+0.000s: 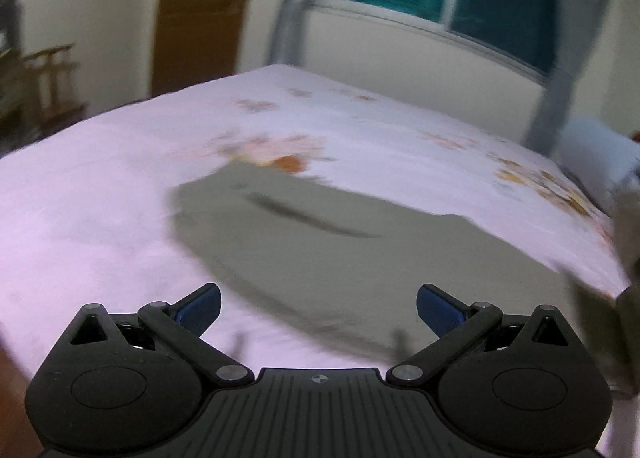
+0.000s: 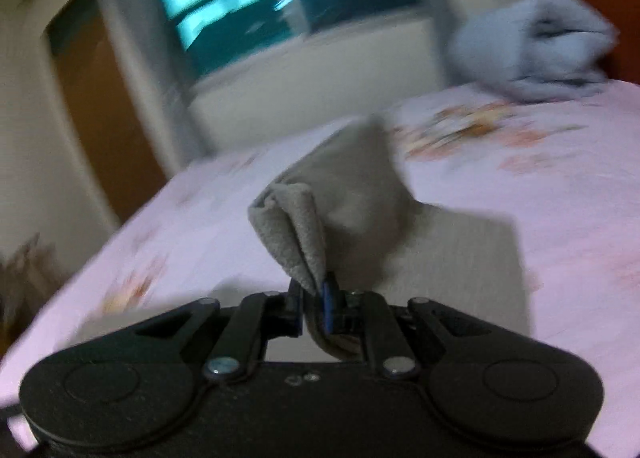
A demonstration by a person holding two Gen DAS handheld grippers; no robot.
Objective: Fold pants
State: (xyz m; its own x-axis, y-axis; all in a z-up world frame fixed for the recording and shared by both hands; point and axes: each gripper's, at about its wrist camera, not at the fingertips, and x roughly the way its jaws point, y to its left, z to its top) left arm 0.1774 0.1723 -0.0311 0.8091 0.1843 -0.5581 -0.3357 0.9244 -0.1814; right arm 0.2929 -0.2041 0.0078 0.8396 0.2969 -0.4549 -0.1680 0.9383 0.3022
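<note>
Right gripper (image 2: pixel 314 294): jaws clenched on a bunched edge of the pants (image 2: pixel 344 194), grey fabric pinched between the blue pads and rising in a fold just ahead of them. Left gripper (image 1: pixel 319 308): jaws released, spread wide, nothing between them, hovering above the near part of the pants (image 1: pixel 304 242).

Pants lie mid-bed (image 1: pixel 100 186) on the pink floral sheet, one end lifted by the right grip, the rest flat toward the right edge. A blue blanket (image 2: pixel 536 46) sits at the far right corner, well apart.

Step, as I read it: carrying a fold over, one end in hand. Both views are blurred.

Next move: lay the held edge square on the flat part, and use the left to pin or grab the matching corner so the fold doesn't skew.
</note>
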